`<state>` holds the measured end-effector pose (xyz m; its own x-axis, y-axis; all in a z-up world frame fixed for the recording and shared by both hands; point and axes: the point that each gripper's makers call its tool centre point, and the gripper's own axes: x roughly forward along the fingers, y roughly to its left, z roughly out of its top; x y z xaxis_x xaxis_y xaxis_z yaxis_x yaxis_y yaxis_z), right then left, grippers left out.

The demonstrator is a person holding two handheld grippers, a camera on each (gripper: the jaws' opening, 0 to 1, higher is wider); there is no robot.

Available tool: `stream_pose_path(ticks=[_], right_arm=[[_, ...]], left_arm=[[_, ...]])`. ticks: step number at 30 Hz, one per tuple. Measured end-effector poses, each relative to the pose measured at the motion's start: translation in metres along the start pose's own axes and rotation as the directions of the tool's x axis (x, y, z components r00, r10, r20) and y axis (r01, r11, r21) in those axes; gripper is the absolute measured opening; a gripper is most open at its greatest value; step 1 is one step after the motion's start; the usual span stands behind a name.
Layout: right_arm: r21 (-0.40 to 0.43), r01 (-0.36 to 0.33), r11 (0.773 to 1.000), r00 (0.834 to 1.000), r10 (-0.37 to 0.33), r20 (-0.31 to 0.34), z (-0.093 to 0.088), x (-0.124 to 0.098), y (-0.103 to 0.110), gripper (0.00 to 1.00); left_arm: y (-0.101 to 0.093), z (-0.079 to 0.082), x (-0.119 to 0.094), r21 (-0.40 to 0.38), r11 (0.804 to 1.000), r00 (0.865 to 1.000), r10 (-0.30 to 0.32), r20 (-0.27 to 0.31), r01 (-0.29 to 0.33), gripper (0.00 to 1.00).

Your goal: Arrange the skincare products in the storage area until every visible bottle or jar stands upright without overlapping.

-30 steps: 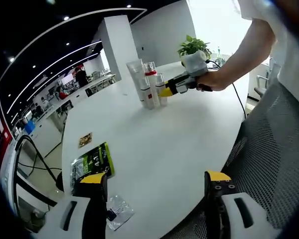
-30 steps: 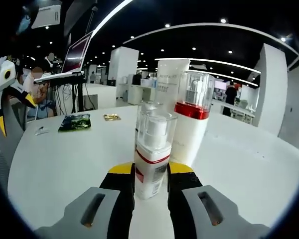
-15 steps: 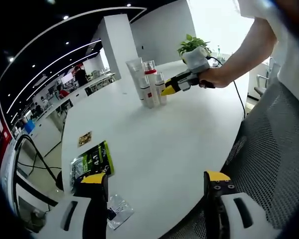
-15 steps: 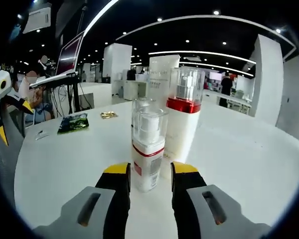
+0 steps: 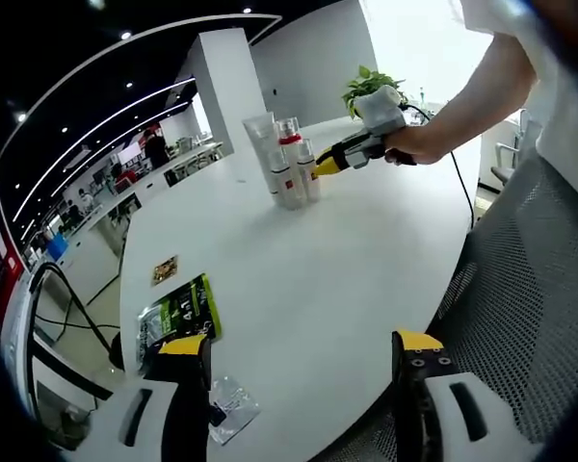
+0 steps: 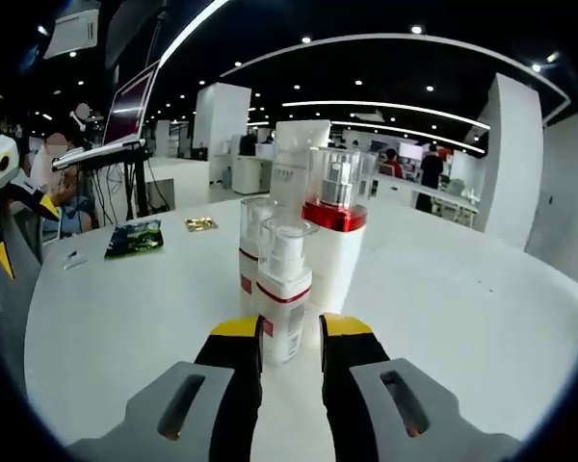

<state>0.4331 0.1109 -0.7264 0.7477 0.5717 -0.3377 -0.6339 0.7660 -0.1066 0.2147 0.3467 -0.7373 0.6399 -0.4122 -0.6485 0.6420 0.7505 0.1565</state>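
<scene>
Jaws of the right gripper (image 6: 277, 339) stand narrowly parted, just clear of the nearest small pump bottle (image 6: 282, 302), which stands upright on the white counter (image 6: 462, 318) between and just beyond the yellow tips. A second ago the same jaws flanked that bottle closely, low on its body; half a second ago they had already spread and drawn back, and now the bottle sits a little further off. My reading is that it has just been let go and the gripper is backing away.

Behind the bottle a second small pump bottle (image 6: 252, 252), a taller bottle with a red band (image 6: 334, 252) and a white tube (image 6: 294, 168) stand close together, all upright; whether they touch cannot be told from this angle. In the left gripper view the cluster (image 5: 287, 164) shows far across the counter with the right gripper (image 5: 320, 167) beside it.

The left gripper (image 5: 291, 345) hangs wide open and empty over the counter's near edge, close to a green packet (image 5: 180, 310), a clear wrapper (image 5: 229, 406) and a small gold packet (image 5: 165, 269).

With every bottle standing, the arrangement looks done or nearly so.
</scene>
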Motion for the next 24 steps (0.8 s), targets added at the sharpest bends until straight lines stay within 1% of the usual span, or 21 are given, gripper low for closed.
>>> stream_pose_path(ticks=[7, 10, 11, 14, 17, 18, 19, 20, 23, 24], right_arm=[[0.015, 0.009, 1.0, 1.0, -0.009, -0.006, 0.004, 0.002, -0.002, 0.21], [0.082, 0.037, 0.996, 0.999, -0.036, -0.005, 0.005, -0.003, -0.001, 0.22], [0.136, 0.048, 0.99, 0.999, -0.048, 0.003, 0.005, -0.006, 0.001, 0.23], [0.174, 0.05, 0.983, 0.999, -0.05, -0.008, 0.001, -0.013, 0.012, 0.25], [0.186, 0.016, 0.982, 1.0, -0.014, -0.013, 0.0, -0.018, 0.032, 0.27], [0.181, -0.012, 0.983, 0.999, 0.019, -0.034, -0.003, -0.019, 0.043, 0.3], [0.187, -0.025, 0.982, 0.998, 0.034, -0.044, -0.004, -0.019, 0.049, 0.32], [0.185, -0.052, 0.981, 0.997, 0.062, -0.045, -0.003, -0.02, 0.058, 0.35], [0.173, -0.135, 0.976, 0.988, 0.145, -0.048, 0.0, -0.019, 0.079, 0.36], [0.172, -0.147, 0.974, 0.986, 0.158, -0.052, 0.002, -0.018, 0.085, 0.36]], left_arm=[[0.002, 0.001, 0.0, 0.005, 1.0, 1.0, 0.009, 0.005, -0.009, 0.78], [0.002, 0.0, -0.001, -0.001, 1.0, 1.0, 0.011, 0.001, -0.011, 0.78], [0.002, 0.0, -0.001, 0.001, 1.0, 1.0, 0.009, -0.001, -0.009, 0.78], [0.001, -0.001, -0.001, 0.01, 1.0, 1.0, 0.008, -0.005, -0.008, 0.78], [0.003, -0.003, 0.0, 0.021, 1.0, 1.0, 0.018, -0.02, -0.018, 0.78], [0.003, -0.004, 0.0, 0.017, 1.0, 1.0, 0.016, -0.024, -0.016, 0.78], [0.003, -0.004, 0.0, 0.016, 1.0, 1.0, 0.016, -0.025, -0.015, 0.78], [0.003, -0.005, 0.0, 0.017, 1.0, 0.999, 0.018, -0.029, -0.017, 0.78], [0.002, -0.009, 0.002, 0.008, 1.0, 0.999, 0.01, -0.052, -0.01, 0.78], [0.002, -0.011, 0.003, 0.005, 1.0, 0.998, 0.009, -0.066, -0.009, 0.78]])
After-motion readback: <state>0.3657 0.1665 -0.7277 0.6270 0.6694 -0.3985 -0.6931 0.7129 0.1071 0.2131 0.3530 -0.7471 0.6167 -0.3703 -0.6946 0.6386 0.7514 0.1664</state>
